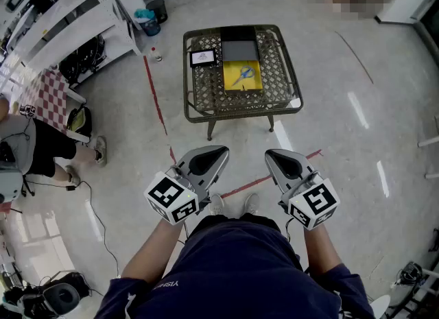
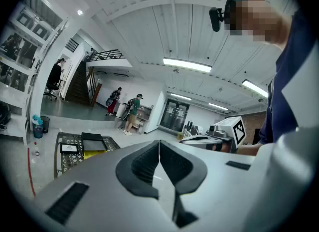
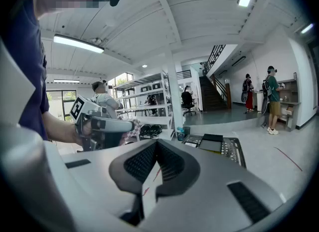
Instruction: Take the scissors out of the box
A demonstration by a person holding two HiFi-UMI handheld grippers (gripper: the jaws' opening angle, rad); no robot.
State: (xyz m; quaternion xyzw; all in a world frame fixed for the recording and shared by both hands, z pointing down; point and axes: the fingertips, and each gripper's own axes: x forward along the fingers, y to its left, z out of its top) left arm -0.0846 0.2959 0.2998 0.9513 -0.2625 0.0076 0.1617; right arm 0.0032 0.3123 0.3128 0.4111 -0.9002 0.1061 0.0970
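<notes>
Fingers [image 2: 142,165] pressed together on left gripper [image 1: 206,162] and right gripper [image 1: 288,164], both empty; scissors [image 1: 245,74] lie in the yellow box [image 1: 233,86] on the tabletop [image 1: 206,92], well ahead. Reaching in closed could just shove them.

Open floor [image 1: 241,143] up to table [image 1: 240,108]; box [image 1: 233,85] open above.

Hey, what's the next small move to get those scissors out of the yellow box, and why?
Probably step toward the wicker table: the scissors lie in the yellow box on it, well ahead of both grippers. The left gripper and right gripper are shut and empty, held near the body.
</notes>
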